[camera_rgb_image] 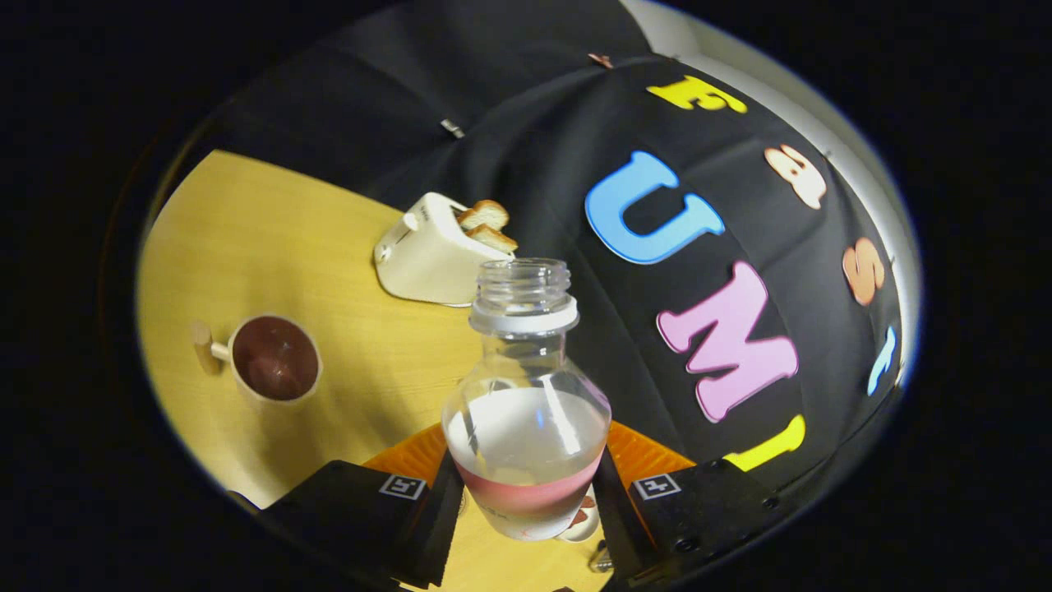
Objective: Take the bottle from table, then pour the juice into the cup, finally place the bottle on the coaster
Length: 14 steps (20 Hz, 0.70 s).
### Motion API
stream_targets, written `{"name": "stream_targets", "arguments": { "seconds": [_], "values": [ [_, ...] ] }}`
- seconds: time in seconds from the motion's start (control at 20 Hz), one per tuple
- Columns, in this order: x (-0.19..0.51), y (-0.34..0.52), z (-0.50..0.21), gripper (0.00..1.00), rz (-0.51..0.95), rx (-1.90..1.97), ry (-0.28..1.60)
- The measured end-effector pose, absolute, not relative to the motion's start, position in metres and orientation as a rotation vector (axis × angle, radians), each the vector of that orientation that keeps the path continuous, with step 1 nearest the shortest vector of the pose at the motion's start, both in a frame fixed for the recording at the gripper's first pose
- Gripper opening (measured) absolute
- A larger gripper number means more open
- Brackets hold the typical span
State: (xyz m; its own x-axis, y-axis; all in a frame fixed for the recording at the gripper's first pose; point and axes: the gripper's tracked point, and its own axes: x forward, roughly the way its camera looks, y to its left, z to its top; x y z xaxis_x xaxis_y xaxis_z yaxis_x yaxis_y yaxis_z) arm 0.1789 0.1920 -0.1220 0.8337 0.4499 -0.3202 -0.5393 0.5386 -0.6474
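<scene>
A pale yellow wooden table (pixel 329 247) runs up to the black cloth wall (pixel 526 115) of the booth, and the whole scene sits at a tilt. Taking the bottle (pixel 526 411) as the mark: it is a clear plastic one with its cap off, a white ring below the threaded neck, a pink band around its lower body, and a clear or whitish liquid filling roughly the lower half of the bulb. It stands between the two black fingers of the gripper (pixel 526 514), whose inner faces lie against the bottle's sides at the pink band, so the claw is clamped on the bottle.

Just behind the bottle's lower body, showing on either side of it, is an orange ribbed coaster (pixel 649 456); whether the bottle's base touches it or is held above it cannot be told. Under the bottle's base a small white and reddish thing peeks out, too hidden to name.

Beyond the bottle's neck stands a cream toaster (pixel 431 259) with two slices of toast (pixel 487 226) poking out of its slots. Well apart from the bottle, off to the side of the left finger, sits the cup (pixel 275 359), cream outside and dark brown inside, with a wooden handle.
</scene>
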Motion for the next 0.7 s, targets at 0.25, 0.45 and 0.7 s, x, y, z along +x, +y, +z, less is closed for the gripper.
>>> {"name": "stream_targets", "arguments": {
  "seconds": [0.25, 0.45, 0.7],
  "values": [
    [0.206, 0.17, -0.131, 0.76, 0.582, -0.528, 0.214],
    [0.211, 0.161, -0.147, 0.76, 0.581, -0.252, 0.286],
    [0.238, 0.154, -0.162, 0.76, 0.541, -0.065, 0.214]
  ]
}}
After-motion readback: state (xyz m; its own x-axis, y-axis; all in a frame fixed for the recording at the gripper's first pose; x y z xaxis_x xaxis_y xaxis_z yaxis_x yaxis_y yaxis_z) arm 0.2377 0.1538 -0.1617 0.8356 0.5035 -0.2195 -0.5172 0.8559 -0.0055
